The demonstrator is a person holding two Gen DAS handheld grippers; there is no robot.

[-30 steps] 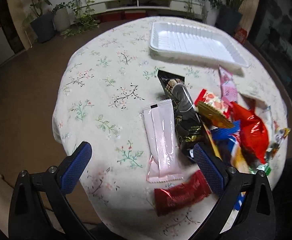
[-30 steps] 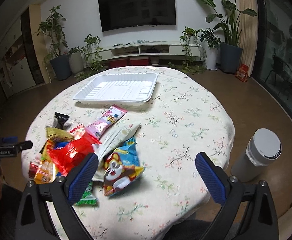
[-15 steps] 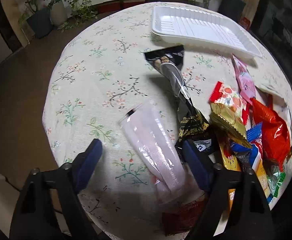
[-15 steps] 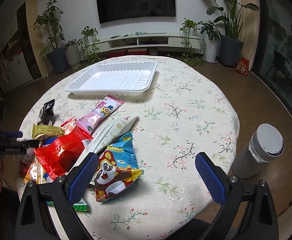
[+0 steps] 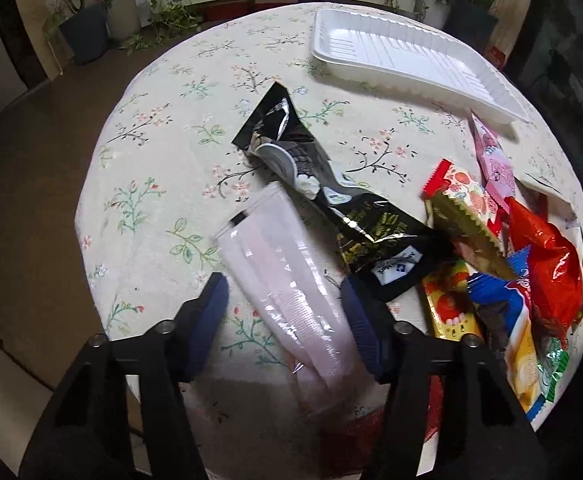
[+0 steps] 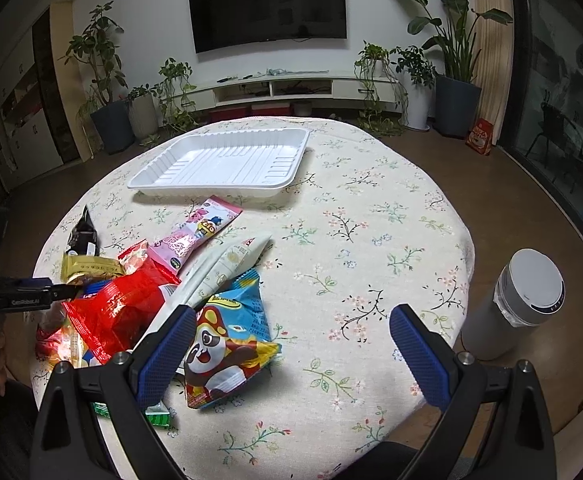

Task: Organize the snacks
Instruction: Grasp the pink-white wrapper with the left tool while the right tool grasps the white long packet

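Note:
A pale pink snack packet (image 5: 287,292) lies between the jaws of my left gripper (image 5: 285,312); the jaws have narrowed around it but a gap remains on its left side. A black packet (image 5: 331,196) lies just beyond it. A pile of snacks (image 5: 531,264) sits at the right. An empty white tray (image 5: 407,56) stands at the table's far side, also in the right wrist view (image 6: 227,160). My right gripper (image 6: 291,344) is open and empty above a blue panda packet (image 6: 227,340). The left gripper shows at that view's left edge (image 6: 31,294).
The round table (image 6: 371,240) has a floral cloth. A white cylinder appliance (image 6: 519,304) stands on the floor at its right. Plants and a TV shelf line the far wall. A dark red packet (image 5: 355,432) lies under my left gripper.
My left gripper has dropped onto the pink packet and its jaws have narrowed around it; the packet has tilted. My right gripper has moved slightly nearer the snack pile.

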